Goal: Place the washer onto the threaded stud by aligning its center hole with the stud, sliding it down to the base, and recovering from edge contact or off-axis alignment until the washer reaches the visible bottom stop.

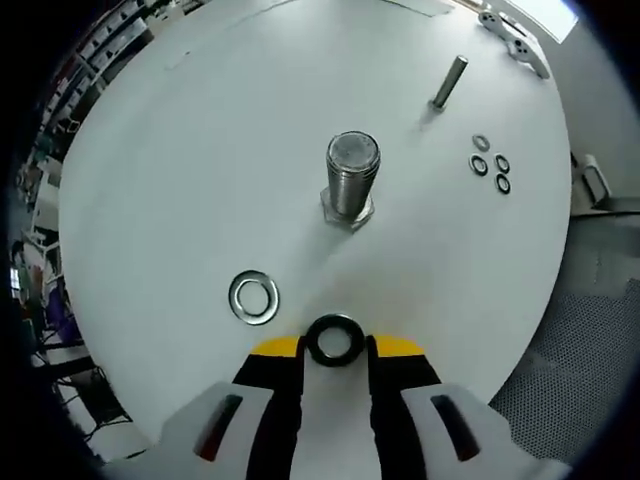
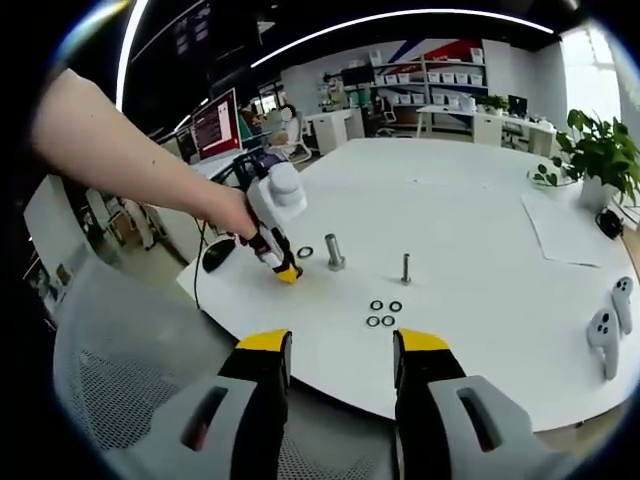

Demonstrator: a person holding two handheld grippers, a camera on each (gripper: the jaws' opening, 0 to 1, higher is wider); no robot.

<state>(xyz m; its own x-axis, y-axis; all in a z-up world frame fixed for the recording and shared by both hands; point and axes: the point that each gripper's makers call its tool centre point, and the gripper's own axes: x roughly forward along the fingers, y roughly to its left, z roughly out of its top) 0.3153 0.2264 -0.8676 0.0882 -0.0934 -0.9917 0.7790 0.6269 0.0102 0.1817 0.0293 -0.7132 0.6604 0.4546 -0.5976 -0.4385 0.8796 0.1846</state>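
A dark ring washer (image 1: 334,321) is pinched between the yellow tips of my left gripper (image 1: 337,346), which is shut on it just above the white table (image 1: 200,150). Ahead of it stands the thick threaded stud (image 1: 352,178) on its hex base, upright and bare. In the right gripper view a person's hand holds the left gripper (image 2: 288,273) tilted down, just left of the stud (image 2: 334,252). My right gripper (image 2: 343,350) hangs open off the table's near edge, with nothing between its jaws.
A silver washer (image 1: 254,297) lies on the table left of my left gripper. A thin stud (image 1: 448,82) stands farther back, with several small washers (image 1: 490,165) beside it. Two white controllers (image 2: 608,325) lie at the right edge. A mesh chair (image 2: 120,380) is below left.
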